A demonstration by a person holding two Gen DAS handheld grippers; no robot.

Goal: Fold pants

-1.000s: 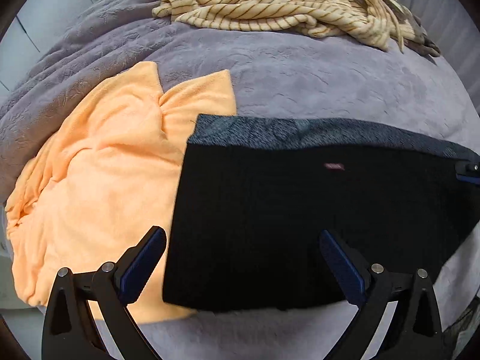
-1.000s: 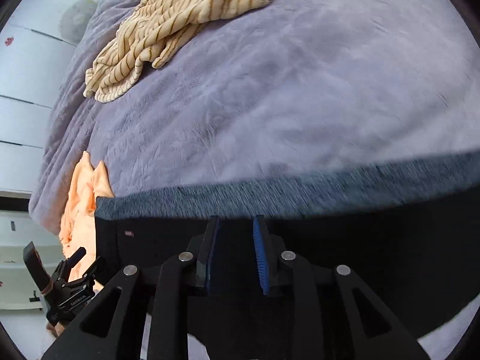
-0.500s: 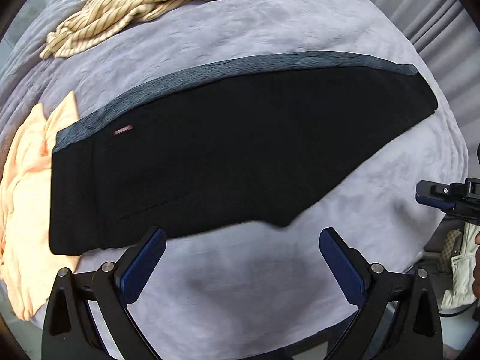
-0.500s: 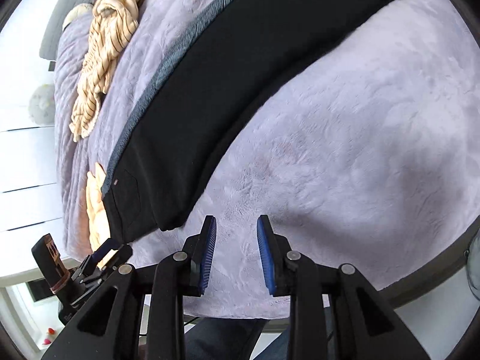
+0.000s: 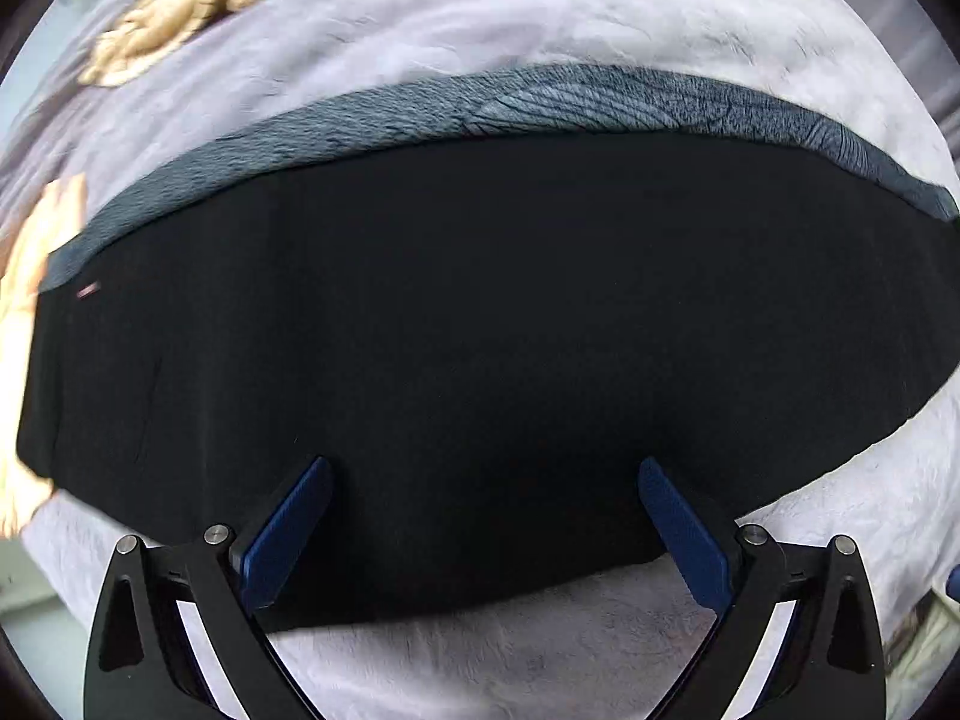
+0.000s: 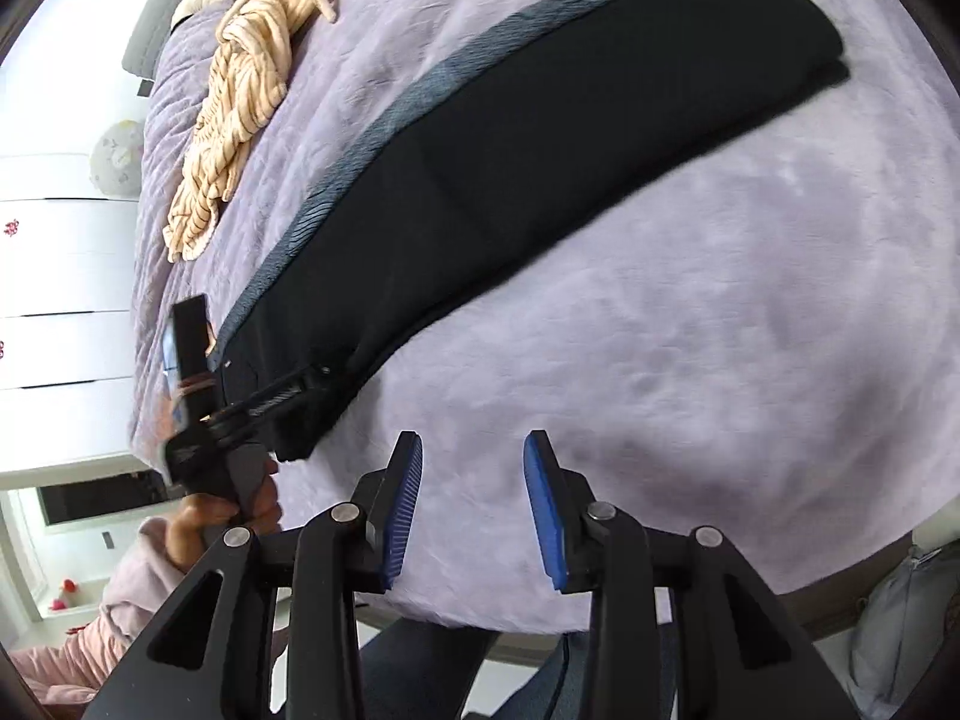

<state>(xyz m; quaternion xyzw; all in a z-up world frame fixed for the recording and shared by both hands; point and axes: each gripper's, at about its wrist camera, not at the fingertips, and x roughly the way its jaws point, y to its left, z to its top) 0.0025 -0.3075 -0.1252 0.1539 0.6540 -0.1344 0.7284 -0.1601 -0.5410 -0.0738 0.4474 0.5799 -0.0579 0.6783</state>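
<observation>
The black pants lie flat on the lilac bed cover, folded lengthwise, with a grey-blue side stripe along the far edge. They also show in the right wrist view, running diagonally. My left gripper is open wide, low over the pants' near edge, empty. It also shows in the right wrist view, at the waist end of the pants. My right gripper is open and empty, over bare cover in front of the pants.
A beige striped garment lies bunched at the far side of the bed. An orange cloth lies at the pants' left end. White drawers stand past the bed.
My left gripper has moved closer and lower over the pants. My right gripper, shut on the pants a second ago, has let go, pulled back over bare cover and opened wider.
</observation>
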